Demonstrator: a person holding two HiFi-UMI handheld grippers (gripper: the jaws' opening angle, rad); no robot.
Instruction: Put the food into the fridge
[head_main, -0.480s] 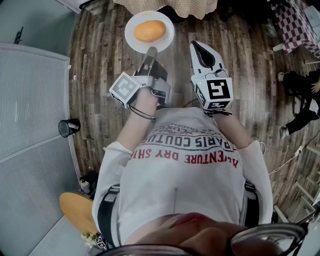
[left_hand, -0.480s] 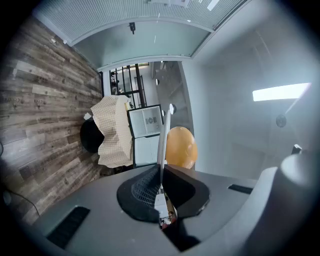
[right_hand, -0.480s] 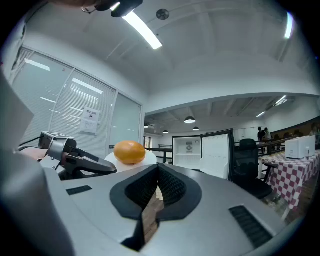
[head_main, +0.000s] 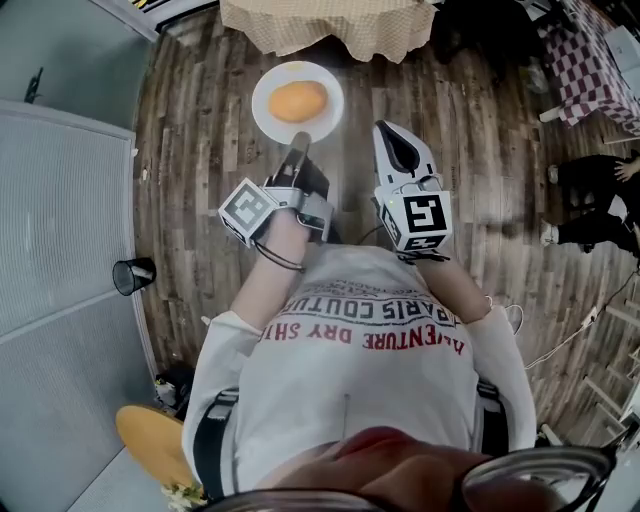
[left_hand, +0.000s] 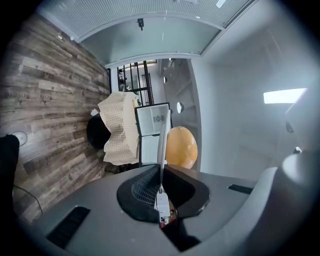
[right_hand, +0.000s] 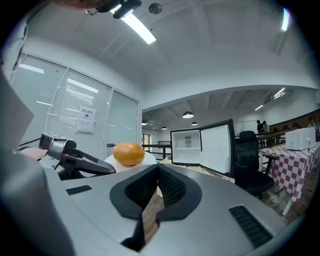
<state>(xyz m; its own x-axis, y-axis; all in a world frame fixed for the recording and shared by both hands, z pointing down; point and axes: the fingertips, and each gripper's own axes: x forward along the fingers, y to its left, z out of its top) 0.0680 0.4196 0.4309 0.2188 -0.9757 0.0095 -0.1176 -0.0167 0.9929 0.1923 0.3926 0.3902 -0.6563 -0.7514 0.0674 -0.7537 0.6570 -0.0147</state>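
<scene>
Wood planks of the floor (head_main: 200, 180) lie under everything. The left hand-held gripper (head_main: 298, 148) is clamped on the near rim of a white plate (head_main: 262, 100), held above the floor with the round orange food (head_main: 298, 101) on it. Just to its right, the right hand-held gripper (head_main: 393, 140) has its jaws together on nothing. Ahead stands a small fridge (right_hand: 186, 150), its door (right_hand: 217, 147) open.

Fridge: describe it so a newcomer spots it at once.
In the right gripper view, look to mid-room, past the glass partition. The small fridge stands just left of the black office chair. It alone is a black-edged box, door swung open, white inside.
</scene>
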